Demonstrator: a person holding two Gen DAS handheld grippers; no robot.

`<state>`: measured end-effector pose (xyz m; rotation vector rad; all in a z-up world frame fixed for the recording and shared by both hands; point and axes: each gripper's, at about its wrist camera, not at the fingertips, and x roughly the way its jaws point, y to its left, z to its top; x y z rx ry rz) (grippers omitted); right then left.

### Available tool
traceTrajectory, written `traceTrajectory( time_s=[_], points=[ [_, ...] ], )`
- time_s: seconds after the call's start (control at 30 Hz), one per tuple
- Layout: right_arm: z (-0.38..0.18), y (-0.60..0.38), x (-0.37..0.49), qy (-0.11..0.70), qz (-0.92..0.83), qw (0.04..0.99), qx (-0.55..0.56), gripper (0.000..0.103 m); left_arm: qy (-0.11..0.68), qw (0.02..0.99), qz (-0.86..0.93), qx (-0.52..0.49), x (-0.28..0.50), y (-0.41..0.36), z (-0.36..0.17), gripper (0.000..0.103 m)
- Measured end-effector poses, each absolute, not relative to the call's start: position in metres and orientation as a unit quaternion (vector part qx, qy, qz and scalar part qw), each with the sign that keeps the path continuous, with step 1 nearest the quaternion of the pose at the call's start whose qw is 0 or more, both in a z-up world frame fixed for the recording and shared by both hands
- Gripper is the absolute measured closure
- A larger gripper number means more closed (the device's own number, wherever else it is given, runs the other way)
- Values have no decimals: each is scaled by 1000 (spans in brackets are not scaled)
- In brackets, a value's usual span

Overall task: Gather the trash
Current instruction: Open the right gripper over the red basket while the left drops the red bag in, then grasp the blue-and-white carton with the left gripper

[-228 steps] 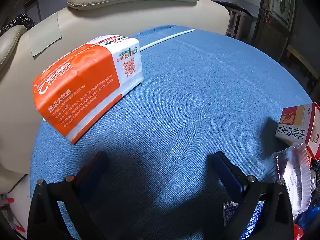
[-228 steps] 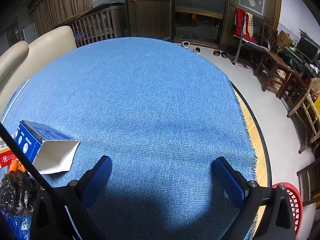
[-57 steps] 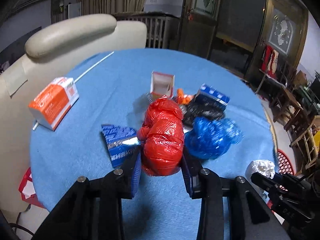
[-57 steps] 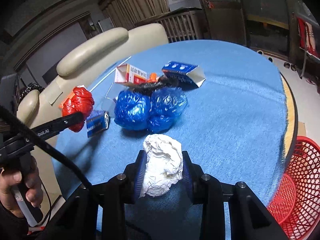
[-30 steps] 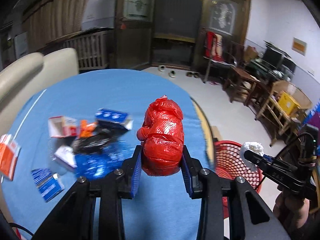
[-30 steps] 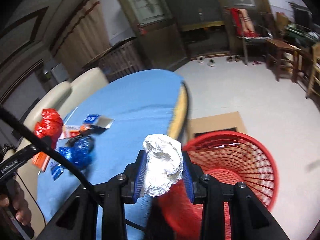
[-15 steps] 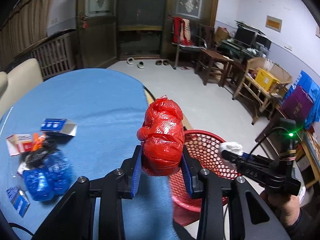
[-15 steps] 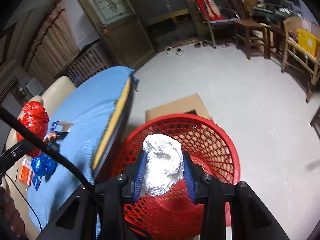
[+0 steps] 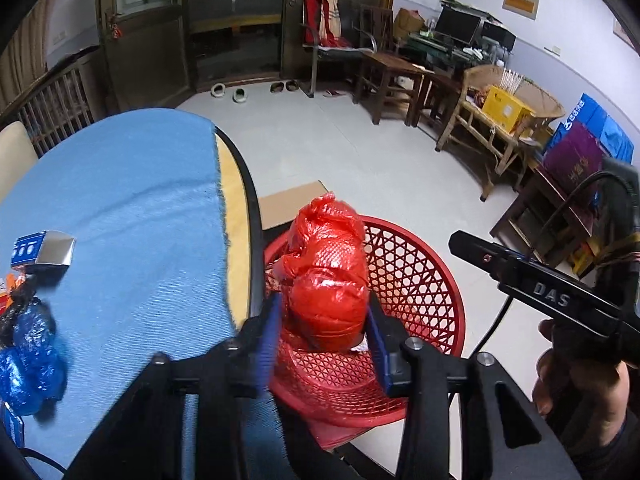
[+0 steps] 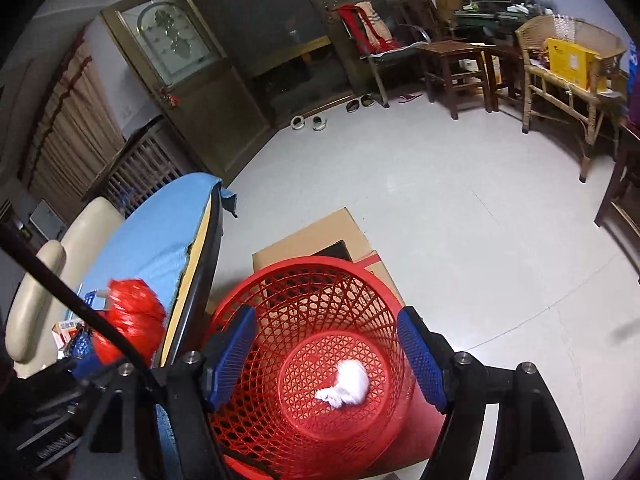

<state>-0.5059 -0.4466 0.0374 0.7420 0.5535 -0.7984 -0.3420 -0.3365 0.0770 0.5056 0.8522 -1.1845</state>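
At lower centre of the left wrist view we see the left gripper (image 9: 325, 334) pinching the red bag (image 9: 326, 280), which hides part of the red basket (image 9: 420, 276), while the right gripper (image 10: 326, 354), spread above it, has released the white wad (image 10: 346, 386), now on the basket floor.

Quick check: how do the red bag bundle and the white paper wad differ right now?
The red bag bundle is clamped in the left gripper, above the red basket; the white paper wad lies loose on the basket's bottom, under the open right gripper. The bundle is glossy plastic; the wad is matte paper. Both are crumpled trash.
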Motion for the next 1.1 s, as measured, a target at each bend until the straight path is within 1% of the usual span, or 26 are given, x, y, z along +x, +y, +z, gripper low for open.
traceTrajectory(
  time_s=[0.03,0.07,0.17,0.37,0.53,0.8,0.97,1.1],
  points=[
    [39,-446,-506,259,-375,819,349,27,383,716,-534,235,-343,-339,76,31],
    [40,-445,-506,257,-376,819,348,27,376,719,-529,246,-346,-342,74,24],
    [44,-444,-504,255,-374,822,345,27,370,723,-527,250,-347,-340,74,24],
    [51,-437,-495,260,-372,826,336,27,374,739,-518,213,-327,-318,85,24],
    [55,-423,-478,271,-357,834,323,27,374,767,-490,180,-307,-283,94,24],
    [63,-387,-431,295,-312,856,287,27,377,815,-421,131,-264,-200,94,24],
    [64,-360,-400,314,-282,867,265,27,377,862,-326,93,-221,-131,91,24],
    [65,-335,-377,330,-257,874,248,27,382,887,-248,80,-187,-88,78,23]
  ],
)
